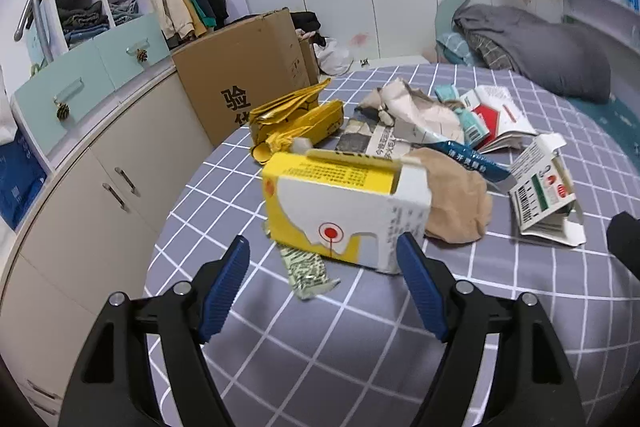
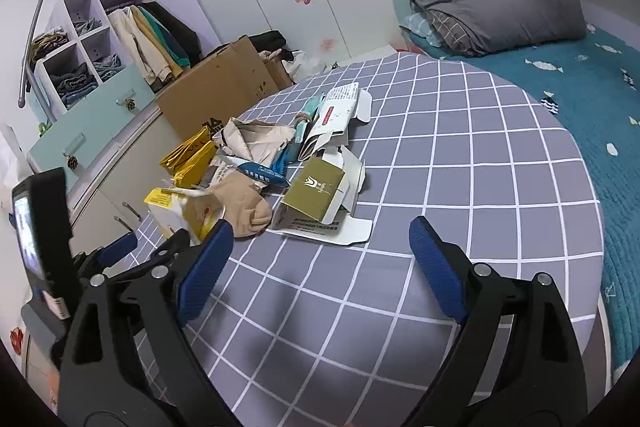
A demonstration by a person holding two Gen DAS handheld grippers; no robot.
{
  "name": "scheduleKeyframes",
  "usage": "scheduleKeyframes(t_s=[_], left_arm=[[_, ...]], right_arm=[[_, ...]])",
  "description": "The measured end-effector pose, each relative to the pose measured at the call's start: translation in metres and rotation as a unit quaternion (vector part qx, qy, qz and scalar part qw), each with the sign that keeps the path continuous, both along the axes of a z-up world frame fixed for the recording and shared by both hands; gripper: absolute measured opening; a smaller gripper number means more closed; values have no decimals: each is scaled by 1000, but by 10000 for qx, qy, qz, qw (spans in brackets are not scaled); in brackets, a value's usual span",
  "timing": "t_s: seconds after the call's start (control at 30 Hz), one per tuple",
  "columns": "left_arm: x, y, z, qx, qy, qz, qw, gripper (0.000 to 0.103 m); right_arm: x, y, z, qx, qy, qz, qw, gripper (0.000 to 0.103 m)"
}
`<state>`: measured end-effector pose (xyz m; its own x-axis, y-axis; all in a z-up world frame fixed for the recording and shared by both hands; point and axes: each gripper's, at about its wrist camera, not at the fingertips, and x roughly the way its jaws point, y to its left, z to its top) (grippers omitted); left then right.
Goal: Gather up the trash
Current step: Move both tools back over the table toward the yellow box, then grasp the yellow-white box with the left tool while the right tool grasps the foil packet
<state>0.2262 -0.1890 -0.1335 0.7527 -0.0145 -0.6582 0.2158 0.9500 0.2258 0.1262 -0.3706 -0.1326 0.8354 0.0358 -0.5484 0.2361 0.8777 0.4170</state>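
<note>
A pile of trash lies on the round table with a grey checked cloth [image 1: 360,347]. Nearest to my left gripper [image 1: 322,243] is a yellow and white carton [image 1: 344,203], lying on a crumpled green wrapper [image 1: 308,271]. The gripper is open; its right tip reaches the carton's corner and its left tip stands clear. Behind lie a beige stocking [image 1: 456,203], yellow foil wrappers [image 1: 296,119], crumpled paper [image 1: 400,111] and a flattened white carton [image 1: 544,191]. My right gripper [image 2: 322,227] is open with nothing in it, short of an olive-gold box [image 2: 316,195].
A large cardboard box [image 1: 248,75] stands past the table's far left edge, against a beige cabinet [image 1: 100,187] with teal drawers. A bed with a folded grey quilt [image 2: 500,11] and teal cover [image 2: 580,99] lies to the right. Bare cloth spreads right of the pile.
</note>
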Motion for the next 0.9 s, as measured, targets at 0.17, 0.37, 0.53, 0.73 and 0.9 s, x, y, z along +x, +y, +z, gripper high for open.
scheduleKeyframes(t_s=[0.17, 0.37, 0.53, 0.73, 0.9], left_arm=[[-8, -11, 0, 175, -57, -168, 9997, 74], [-15, -18, 6, -37, 27, -275, 9996, 74], [1, -30, 3, 5, 91, -46, 9999, 74], [23, -27, -3, 61, 180, 242, 9995, 66], [17, -4, 6, -457, 338, 265, 9980, 10]], right_arm=[[5, 1, -2, 14, 31, 55, 10000, 88], [8, 0, 1, 17, 44, 24, 10000, 88], [11, 1, 5, -67, 21, -45, 10000, 89], [14, -1, 6, -92, 40, -68, 9999, 89], [19, 6, 9, -166, 41, -54, 9998, 89]])
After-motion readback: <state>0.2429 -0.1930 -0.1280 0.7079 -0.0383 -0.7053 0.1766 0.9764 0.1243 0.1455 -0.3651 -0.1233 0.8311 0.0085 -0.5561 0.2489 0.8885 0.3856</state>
